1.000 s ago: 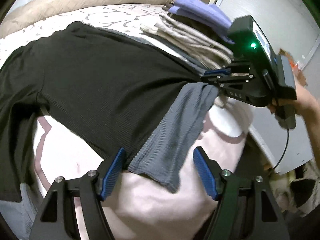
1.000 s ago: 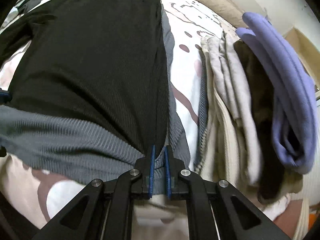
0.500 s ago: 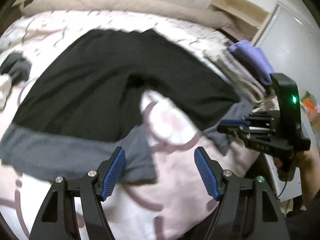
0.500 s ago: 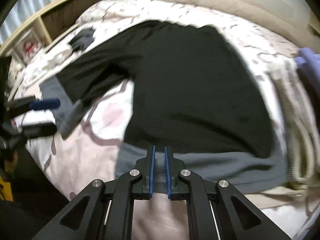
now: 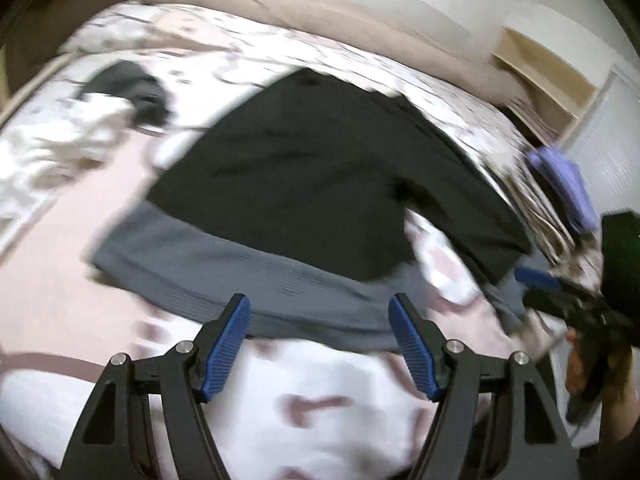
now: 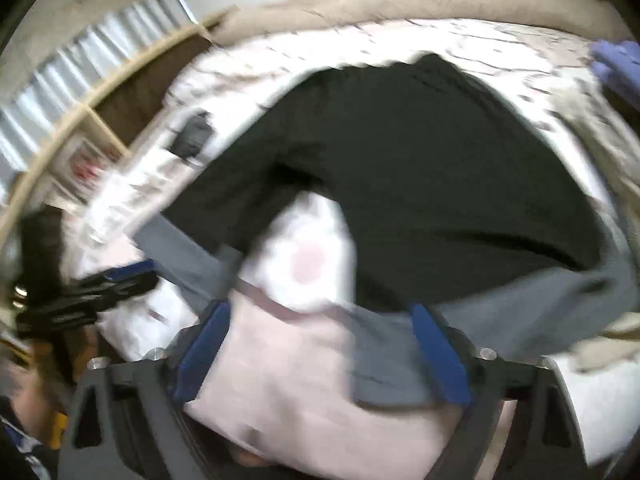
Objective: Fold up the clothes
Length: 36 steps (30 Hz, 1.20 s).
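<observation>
The left black two-finger gripper with blue ribbed pads is spread wide, empty. The right matching gripper is likewise spread, gripping nothing.

Right hand-held gripper now unclamped from hem.

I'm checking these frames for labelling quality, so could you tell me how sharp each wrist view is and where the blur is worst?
Left wrist view: the left gripper is crisp, while the black and grey garment and bedspread smear sideways. Right wrist view: softer overall, even the right gripper is smeared, and the garment's edges streak. Both show fisheye bending.
</observation>
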Each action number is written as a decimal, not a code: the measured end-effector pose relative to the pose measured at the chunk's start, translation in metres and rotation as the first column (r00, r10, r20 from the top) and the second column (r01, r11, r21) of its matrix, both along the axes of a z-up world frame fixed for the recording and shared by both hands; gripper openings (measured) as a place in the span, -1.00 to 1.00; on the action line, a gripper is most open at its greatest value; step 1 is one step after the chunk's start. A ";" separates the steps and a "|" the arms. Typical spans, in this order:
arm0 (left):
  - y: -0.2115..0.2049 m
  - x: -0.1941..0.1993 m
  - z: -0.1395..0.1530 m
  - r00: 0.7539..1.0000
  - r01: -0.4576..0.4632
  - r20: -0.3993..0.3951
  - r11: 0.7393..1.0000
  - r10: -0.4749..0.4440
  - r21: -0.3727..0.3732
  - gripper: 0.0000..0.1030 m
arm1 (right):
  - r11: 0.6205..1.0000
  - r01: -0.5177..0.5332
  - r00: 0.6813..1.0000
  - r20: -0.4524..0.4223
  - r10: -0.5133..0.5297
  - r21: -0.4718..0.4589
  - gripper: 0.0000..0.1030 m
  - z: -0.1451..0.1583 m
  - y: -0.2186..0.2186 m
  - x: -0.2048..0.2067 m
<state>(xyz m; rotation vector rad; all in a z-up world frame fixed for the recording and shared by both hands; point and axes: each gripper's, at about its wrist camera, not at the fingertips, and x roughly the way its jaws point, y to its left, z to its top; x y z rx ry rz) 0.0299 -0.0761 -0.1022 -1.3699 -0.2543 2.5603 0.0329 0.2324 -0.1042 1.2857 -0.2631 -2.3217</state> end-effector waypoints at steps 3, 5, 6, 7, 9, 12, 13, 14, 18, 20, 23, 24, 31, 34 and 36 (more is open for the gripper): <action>-0.032 -0.005 0.008 0.996 -0.090 -0.030 0.995 0.089 -0.038 0.39 | 0.997 -0.076 0.997 0.021 0.077 -0.028 0.79 -0.006 -0.040 -0.014; -0.049 -0.011 0.005 0.991 -0.134 -0.037 0.988 0.132 -0.070 0.39 | 0.993 -0.112 0.990 0.075 0.115 -0.044 0.59 -0.020 -0.064 -0.022; -0.056 -0.014 0.003 0.987 -0.156 -0.038 0.984 0.154 -0.085 0.39 | 0.991 -0.124 0.986 0.108 0.129 -0.048 0.40 -0.028 -0.072 -0.026; -0.065 -0.019 -0.001 0.985 -0.175 -0.030 0.980 0.173 -0.090 0.39 | 0.990 -0.134 0.980 0.139 0.140 -0.050 0.33 -0.035 -0.080 -0.029; -0.078 -0.027 -0.010 0.979 -0.203 -0.010 0.974 0.203 -0.098 0.39 | 0.991 -0.132 0.979 0.154 0.133 -0.016 0.17 -0.044 -0.091 -0.029; -0.085 -0.036 -0.023 0.974 -0.222 0.017 0.970 0.224 -0.096 0.39 | 0.990 -0.138 0.983 0.124 0.132 0.040 -0.19 -0.047 -0.103 -0.025; -0.087 -0.039 -0.027 0.973 -0.225 0.024 0.970 0.228 -0.092 0.39 | 0.988 -0.147 0.984 0.109 0.141 0.047 -0.35 -0.046 -0.105 -0.024; -0.086 -0.041 -0.029 0.973 -0.227 0.020 0.970 0.229 -0.087 0.39 | 0.987 -0.157 0.983 0.106 0.153 0.039 -0.70 -0.045 -0.105 -0.024; -0.086 -0.037 -0.021 0.973 -0.229 0.016 0.970 0.231 -0.081 -0.70 | 0.985 -0.172 0.981 0.091 0.170 0.014 -0.87 -0.040 -0.107 -0.021; -0.086 -0.034 -0.017 0.973 -0.230 0.015 0.970 0.231 -0.078 -0.80 | 0.985 -0.169 0.981 0.091 0.173 -0.043 -0.87 -0.029 -0.103 -0.018; -0.086 -0.031 -0.011 0.973 -0.231 0.012 0.970 0.232 -0.074 -0.87 | 0.981 -0.165 0.983 0.068 0.172 -0.104 -0.87 -0.011 -0.095 -0.012; -0.086 -0.030 -0.009 0.972 -0.231 0.011 0.970 0.233 -0.072 -0.87 | 0.981 -0.167 0.983 0.054 0.173 -0.097 -0.87 -0.007 -0.095 -0.010; -0.086 -0.027 -0.015 0.969 -0.239 0.031 0.963 0.245 -0.126 -0.87 | 0.987 -0.158 0.983 0.095 0.158 -0.005 -0.87 -0.029 -0.093 -0.001; -0.087 -0.027 -0.024 0.966 -0.247 0.034 0.954 0.256 -0.168 -0.82 | 0.989 -0.151 0.984 0.099 0.150 0.001 -0.86 -0.032 -0.090 0.004; -0.089 -0.026 -0.021 0.961 -0.268 0.020 0.947 0.276 -0.178 -0.78 | 0.989 -0.146 0.984 0.102 0.145 0.006 -0.59 -0.034 -0.088 0.007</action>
